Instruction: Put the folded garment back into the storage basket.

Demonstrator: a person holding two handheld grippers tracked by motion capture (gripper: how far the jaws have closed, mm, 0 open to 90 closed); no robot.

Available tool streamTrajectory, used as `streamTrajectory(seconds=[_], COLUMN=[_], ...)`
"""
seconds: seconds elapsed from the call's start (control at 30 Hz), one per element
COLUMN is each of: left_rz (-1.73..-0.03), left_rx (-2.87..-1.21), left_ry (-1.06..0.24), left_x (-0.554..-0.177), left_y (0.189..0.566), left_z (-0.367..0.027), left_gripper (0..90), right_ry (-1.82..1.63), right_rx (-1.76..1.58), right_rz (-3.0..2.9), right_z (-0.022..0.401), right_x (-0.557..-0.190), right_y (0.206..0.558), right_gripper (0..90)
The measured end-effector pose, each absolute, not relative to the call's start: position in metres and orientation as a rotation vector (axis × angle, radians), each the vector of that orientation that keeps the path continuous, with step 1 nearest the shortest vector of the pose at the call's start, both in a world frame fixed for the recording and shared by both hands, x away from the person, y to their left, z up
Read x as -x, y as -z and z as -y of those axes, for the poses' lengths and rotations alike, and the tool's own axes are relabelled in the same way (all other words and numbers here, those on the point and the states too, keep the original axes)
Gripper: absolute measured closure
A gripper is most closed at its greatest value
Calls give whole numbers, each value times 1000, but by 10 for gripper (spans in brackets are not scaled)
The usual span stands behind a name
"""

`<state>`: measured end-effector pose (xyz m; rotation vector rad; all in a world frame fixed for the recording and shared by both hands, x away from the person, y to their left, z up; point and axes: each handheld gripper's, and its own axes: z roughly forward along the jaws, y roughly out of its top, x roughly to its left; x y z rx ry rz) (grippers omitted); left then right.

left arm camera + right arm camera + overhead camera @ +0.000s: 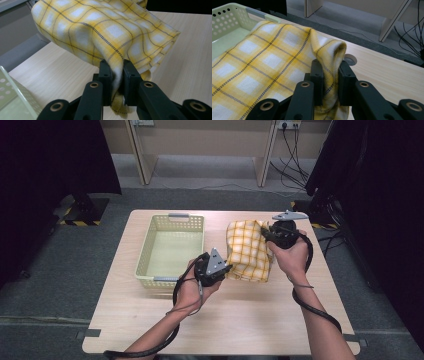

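Observation:
A folded yellow checked cloth [247, 251] hangs a little above the wooden table [250, 315], held at two places. My left gripper [226, 268] is shut on the cloth's near left edge; in the left gripper view its jaws pinch a fold of the cloth [105, 32] between them. My right gripper [265, 234] is shut on the far right corner, and the right gripper view shows a bunched ridge of cloth [269, 60] squeezed between the black jaws. The cloth sags between the two grips.
A pale green plastic basket [145, 255] stands on the table just left of the cloth, with nothing in it. The basket's perforated wall [227, 17] lies beyond the cloth. Black curtains flank the table; cables run on the floor at the far right.

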<state>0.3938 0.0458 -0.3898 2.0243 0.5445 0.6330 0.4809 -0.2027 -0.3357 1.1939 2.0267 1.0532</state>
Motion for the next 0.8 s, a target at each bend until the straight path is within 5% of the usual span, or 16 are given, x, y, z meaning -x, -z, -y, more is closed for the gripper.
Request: streamTrajectory(seconds=[0.8], left_rz=[-588], left_rx=[-1991], left_ry=[-685], left_x=[-396], left_y=[374], left_z=[-71], left_gripper=[793], right_ry=[-1073], right_rx=[-1128], right_rz=[-2035], right_z=[170], right_x=[-492], right_y=[313], right_gripper=[781])
